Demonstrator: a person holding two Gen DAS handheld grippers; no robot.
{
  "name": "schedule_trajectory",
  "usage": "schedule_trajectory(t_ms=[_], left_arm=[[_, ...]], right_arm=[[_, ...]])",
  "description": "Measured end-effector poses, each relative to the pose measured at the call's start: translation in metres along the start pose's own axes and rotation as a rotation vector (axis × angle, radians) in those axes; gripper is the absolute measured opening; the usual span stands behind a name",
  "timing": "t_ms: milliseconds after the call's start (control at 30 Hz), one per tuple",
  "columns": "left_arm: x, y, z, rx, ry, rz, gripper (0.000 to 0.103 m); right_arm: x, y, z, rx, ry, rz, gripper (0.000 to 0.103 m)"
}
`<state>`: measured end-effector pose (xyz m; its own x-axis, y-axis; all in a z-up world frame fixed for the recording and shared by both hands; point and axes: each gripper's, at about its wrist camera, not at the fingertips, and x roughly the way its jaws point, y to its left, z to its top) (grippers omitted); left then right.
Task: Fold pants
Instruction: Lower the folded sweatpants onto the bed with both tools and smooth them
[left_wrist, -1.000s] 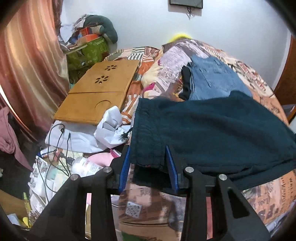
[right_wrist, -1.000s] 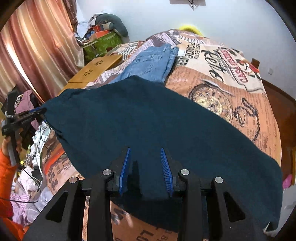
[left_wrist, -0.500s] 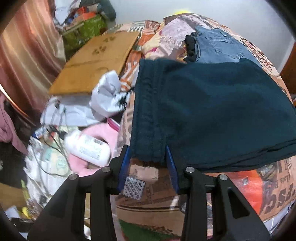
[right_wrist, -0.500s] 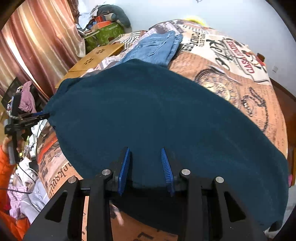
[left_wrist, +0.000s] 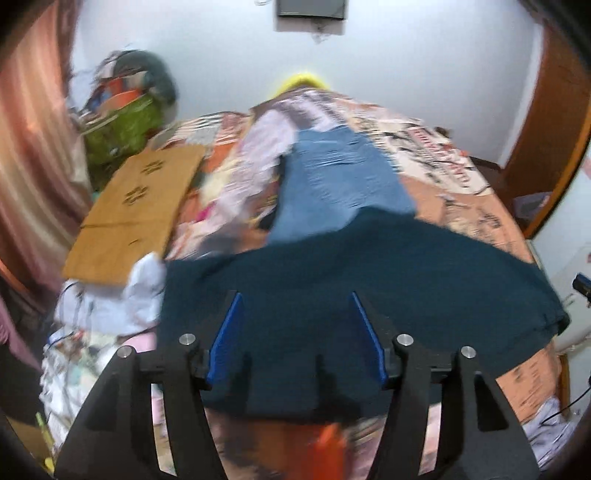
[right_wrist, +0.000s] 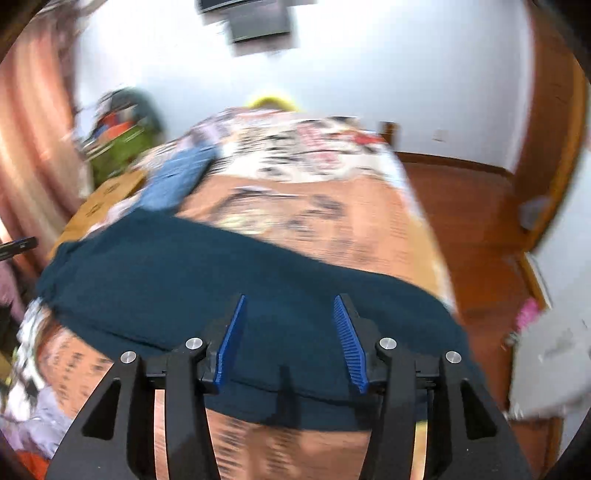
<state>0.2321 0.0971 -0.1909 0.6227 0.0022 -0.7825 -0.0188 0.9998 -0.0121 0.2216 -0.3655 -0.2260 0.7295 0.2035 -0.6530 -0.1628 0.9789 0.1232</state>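
Teal pants (left_wrist: 369, 295) spread flat on the printed bed (left_wrist: 480, 206), both views motion-blurred, left gripper (left_wrist: 295, 332) and right gripper (right_wrist: 290, 332) with fingers parting over the cloth — not pinching it, jeans (left_wrist: 332, 184) beyond, wooden board (left_wrist: 136, 199) clearer in the left view — wood floor (right_wrist: 461, 206) only in the right.

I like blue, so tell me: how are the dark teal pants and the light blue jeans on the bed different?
The dark teal pants are deep blue-green; the light blue jeans are pale and faded. The teal pants are spread wide across the near end of the bed; the jeans make a narrower shape farther back. The teal pants overlap the jeans' near edge. Both lie on the printed bedspread.
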Motion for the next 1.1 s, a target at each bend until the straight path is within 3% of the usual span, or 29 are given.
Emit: schedule_trajectory(t_ms=[200,333,433,567,667,867,1000,1033,1100], left_arm=[[0.041,-0.076,0.021,0.065,0.063,-0.086,0.06],[0.07,-0.124,0.017,0.124,0.125,-0.118,0.06],[0.085,-0.147,0.005,0.167,0.166,-0.119,0.06],[0.109,-0.171,-0.02,0.229,0.238,-0.102,0.06],[0.104,-0.176,-0.029,0.254,0.174,-0.043,0.068],[0.105,-0.169,-0.027,0.208,0.189,-0.054,0.071],[0.106,-0.172,-0.028,0.215,0.181,-0.034,0.072],[0.105,-0.173,-0.028,0.218,0.178,-0.028,0.072],[0.105,-0.174,-0.029,0.219,0.175,-0.024,0.072]], right_arm=[[-0.022,-0.102,-0.031,0.211,0.006,-0.171,0.046],[-0.016,-0.154,-0.056,0.367,0.052,-0.209,0.047],[-0.004,-0.175,-0.075,0.479,0.085,-0.177,0.047],[0.011,-0.184,-0.09,0.537,0.107,-0.161,0.047],[0.028,-0.194,-0.101,0.587,0.14,-0.133,0.049],[0.057,-0.207,-0.129,0.679,0.206,-0.068,0.054],[0.058,-0.213,-0.141,0.74,0.166,-0.021,0.056],[0.059,-0.215,-0.142,0.753,0.161,-0.008,0.055],[0.059,-0.215,-0.143,0.76,0.141,0.013,0.043]])
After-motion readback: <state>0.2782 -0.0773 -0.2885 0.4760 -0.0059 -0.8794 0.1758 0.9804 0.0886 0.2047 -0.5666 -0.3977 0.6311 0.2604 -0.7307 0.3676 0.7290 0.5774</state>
